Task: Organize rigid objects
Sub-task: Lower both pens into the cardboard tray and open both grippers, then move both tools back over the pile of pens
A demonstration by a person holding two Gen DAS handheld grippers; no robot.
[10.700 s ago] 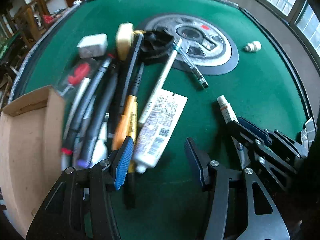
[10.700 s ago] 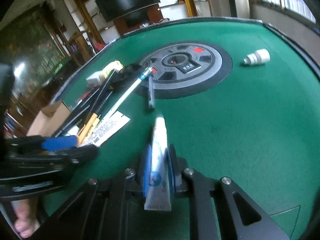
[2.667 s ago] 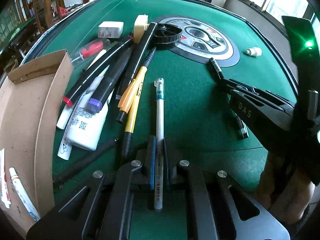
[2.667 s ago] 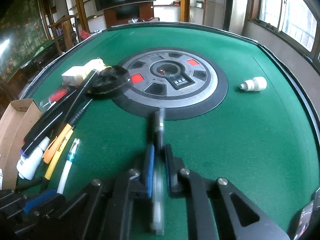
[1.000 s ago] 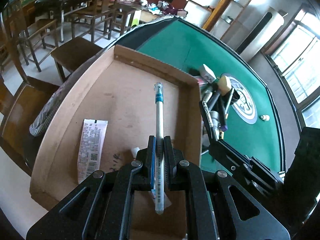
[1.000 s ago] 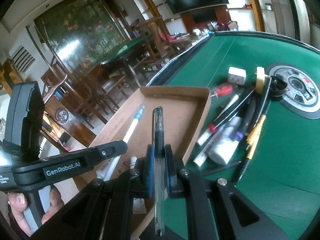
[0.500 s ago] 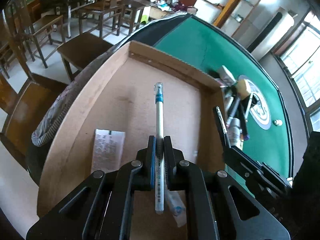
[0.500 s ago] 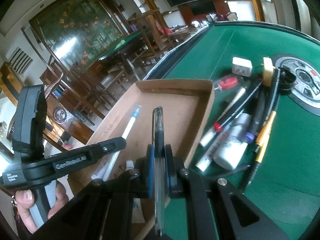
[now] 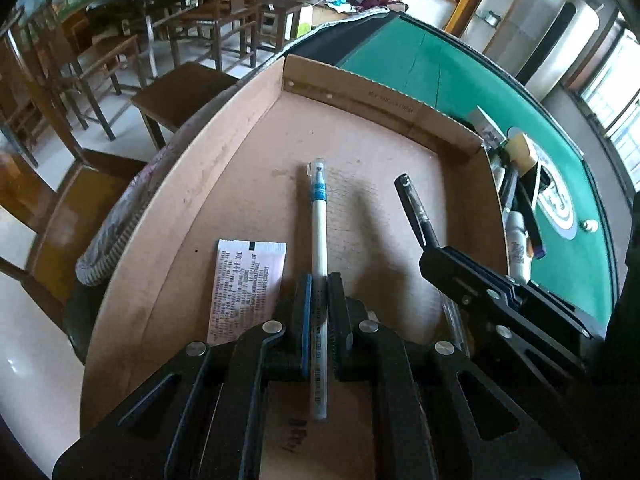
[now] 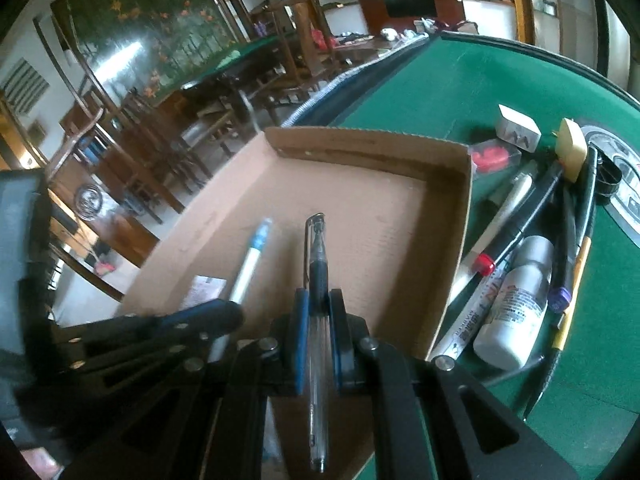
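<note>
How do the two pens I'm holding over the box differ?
The white pen in the left gripper has an opaque white barrel with a blue band; the black pen in the right gripper has a clear barrel with a black grip. Both are clamped mid-barrel, tips forward, above the cardboard box.

A matt brown cardboard box (image 9: 224,184) is seen on a counter (image 10: 460,92) covered in green felt; a clear glossy plastic pen (image 10: 318,360) is shown
</note>
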